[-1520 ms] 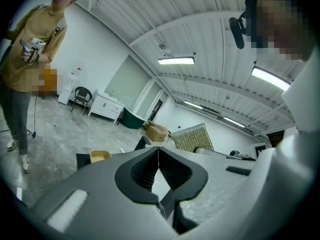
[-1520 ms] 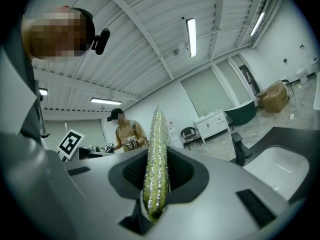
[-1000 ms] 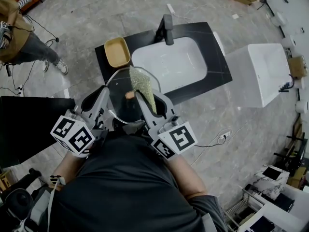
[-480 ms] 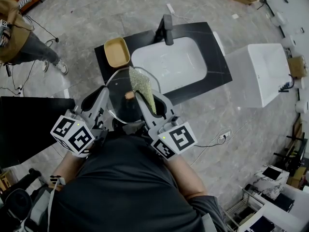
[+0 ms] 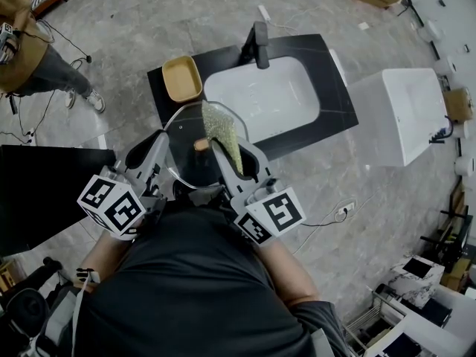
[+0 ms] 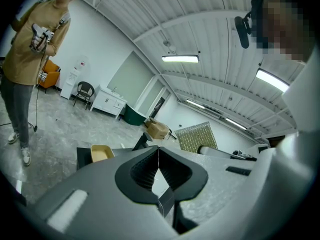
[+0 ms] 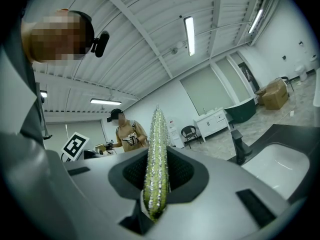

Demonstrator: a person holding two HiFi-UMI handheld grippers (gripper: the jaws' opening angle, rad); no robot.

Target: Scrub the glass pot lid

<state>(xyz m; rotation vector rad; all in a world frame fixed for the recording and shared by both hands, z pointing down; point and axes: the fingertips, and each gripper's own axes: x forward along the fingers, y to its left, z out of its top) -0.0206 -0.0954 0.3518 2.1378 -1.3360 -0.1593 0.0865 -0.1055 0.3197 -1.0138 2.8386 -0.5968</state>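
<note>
Over black counter [image 5: 338, 95], grey floor [image 5: 149, 21], left fingers [image 5: 152, 149] pinching lid [image 5: 182, 162], right fingers [image 5: 251, 156] clamping sponge [image 5: 222, 129]

scrub pad [image 5: 221, 131]: glittery green | dish [image 5: 182, 79]: tan | sink [image 5: 268, 101]: white

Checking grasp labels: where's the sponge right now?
Head view, centre: the sponge is clamped in the right gripper, over the right half of the lid beside its knob, just short of the sink.
</note>
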